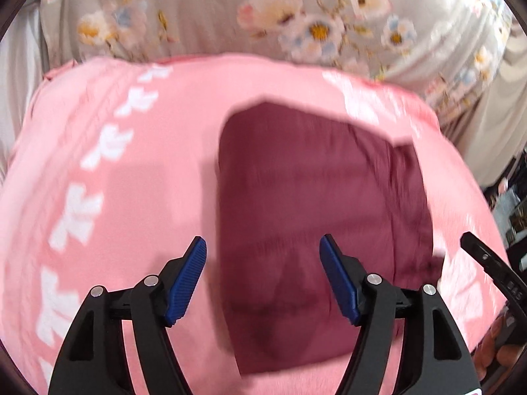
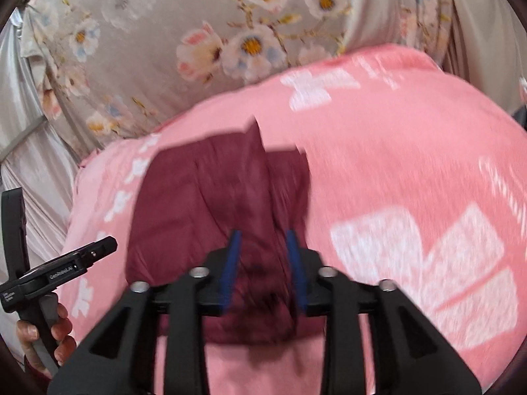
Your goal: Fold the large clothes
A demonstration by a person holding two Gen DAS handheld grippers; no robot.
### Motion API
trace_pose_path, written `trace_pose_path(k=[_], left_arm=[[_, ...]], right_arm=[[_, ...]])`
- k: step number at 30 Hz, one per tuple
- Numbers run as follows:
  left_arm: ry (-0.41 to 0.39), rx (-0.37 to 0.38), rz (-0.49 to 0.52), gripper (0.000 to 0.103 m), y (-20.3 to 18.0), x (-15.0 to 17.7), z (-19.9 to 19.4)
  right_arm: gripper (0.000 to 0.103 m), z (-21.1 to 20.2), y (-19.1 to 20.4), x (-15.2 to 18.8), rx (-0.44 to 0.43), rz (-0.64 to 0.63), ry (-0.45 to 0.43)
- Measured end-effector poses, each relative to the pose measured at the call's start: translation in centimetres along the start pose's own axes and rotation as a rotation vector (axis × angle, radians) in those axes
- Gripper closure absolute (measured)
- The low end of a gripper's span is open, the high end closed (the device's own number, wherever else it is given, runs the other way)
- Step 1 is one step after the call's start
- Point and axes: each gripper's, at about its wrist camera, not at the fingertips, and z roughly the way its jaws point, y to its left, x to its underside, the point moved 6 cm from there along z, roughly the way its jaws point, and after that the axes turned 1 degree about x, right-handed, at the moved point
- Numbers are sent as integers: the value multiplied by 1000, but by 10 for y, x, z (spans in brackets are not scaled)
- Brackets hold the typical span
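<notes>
Maroon garment (image 1: 316, 217) lies mid-blanket on the pink blanket (image 1: 131, 197), already a compact rectangle, so folding looks mostly done; maybe one more fold or tidy left. Left gripper (image 1: 263, 276) spread wide, empty, above the garment's near edge. Right gripper (image 2: 263, 273) narrowed, pinching a bunched fold at the garment's near right.

A pink blanket (image 1: 138, 177) with white motifs overlies grey floral bedding (image 2: 158, 39).

Folded maroon garment (image 1: 316, 197) lies on a pink blanket (image 1: 138, 171).
</notes>
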Motion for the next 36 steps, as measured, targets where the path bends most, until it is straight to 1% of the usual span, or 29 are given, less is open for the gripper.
trace_pose_path(k=[2, 3, 5, 7, 9, 10, 11, 12, 13, 14, 15, 18, 20, 24, 29, 36], left_arm=[[-20, -23, -5, 35, 3, -22, 3], [-20, -35, -11, 35, 5, -33, 8], [-7, -50, -24, 35, 5, -49, 21], [11, -75, -33, 35, 6, -60, 35], [17, -92, -25, 35, 3, -66, 48], [25, -104, -22, 35, 3, -67, 55], [32, -108, -21, 35, 2, -67, 62], [43, -107, -22, 35, 0, -66, 70], [55, -112, -24, 35, -2, -64, 78], [60, -113, -23, 35, -2, -64, 84], [65, -116, -19, 35, -4, -63, 91], [66, -134, 3, 33, -10, -57, 109], [61, -140, 17, 31, -14, -53, 118], [55, -157, 33, 30, -20, -46, 132], [37, -165, 25, 26, -21, -43, 142], [-7, -214, 44, 24, -25, -40, 152]], right_arm=[[53, 14, 14, -26, 14, -49, -12], [51, 21, 15, -34, 18, -51, -7], [50, 48, 17, -51, 9, -14, 25], [50, 71, 11, -59, 19, 35, 54], [50, 95, 5, -58, 24, 75, 97], [53, 106, 5, -55, 11, 83, 123], [59, 113, 7, -53, 3, 81, 139], [78, 121, 8, -48, 1, 69, 154], [87, 124, 7, -45, 14, 62, 151], [88, 125, 5, -44, 26, 59, 145], [92, 126, 0, -41, 48, 59, 131], [93, 132, -13, -34, 98, 67, 115], [93, 138, -18, -29, 119, 58, 121], [93, 151, -21, -19, 151, 31, 124], [93, 163, -22, -10, 182, 10, 113], [93, 169, -21, -5, 229, -38, 87]])
